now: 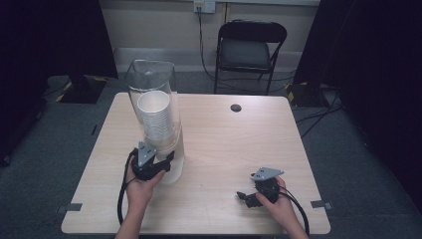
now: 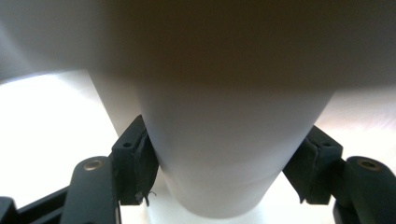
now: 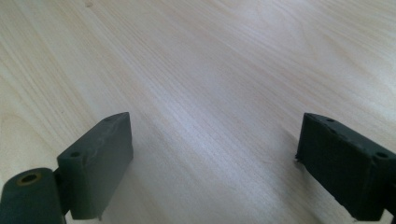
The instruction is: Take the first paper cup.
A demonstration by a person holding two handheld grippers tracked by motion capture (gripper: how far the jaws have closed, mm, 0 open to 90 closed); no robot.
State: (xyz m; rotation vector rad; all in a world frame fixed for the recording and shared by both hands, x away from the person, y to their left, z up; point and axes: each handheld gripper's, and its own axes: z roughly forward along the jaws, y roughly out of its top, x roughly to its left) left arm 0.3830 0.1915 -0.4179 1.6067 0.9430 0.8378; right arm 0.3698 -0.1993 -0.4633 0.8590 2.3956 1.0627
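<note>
A: While the left claw [image 1: 166, 160] sits at the foot of the cup stack [image 1: 155, 117], note its grip: in the left gripper view both pads [image 2: 135, 163] press the white wall of the lowest cup [image 2: 224, 158], one each side. Clamped on it, I judge.

B: Agreed. Stack stands inside the clear tube dispenser [image 1: 149, 74], left of centre on the worktop [image 1: 224, 144]; bottom cup pokes out below the tube, just above the surface.

A: Right claw [image 1: 246, 196]?

B: Jaws wide apart, nothing between them. Right gripper view gives bare wood grain. It rests low near the front edge, well apart from the dispenser.

A: Step in hand looks like drawing one cup off the bottom. How to do it well?

B: Keep the squeeze light; paper wall will likely buckle if pinched hard. Pull straight down along the tube's axis, not sideways, or the dispenser may tip. Pads sit low on the cup, which should help free just one.

A: And the idle hand?

B: Could steady the tube's base if it starts to rock. Can't tell whether the base is fixed.
</note>
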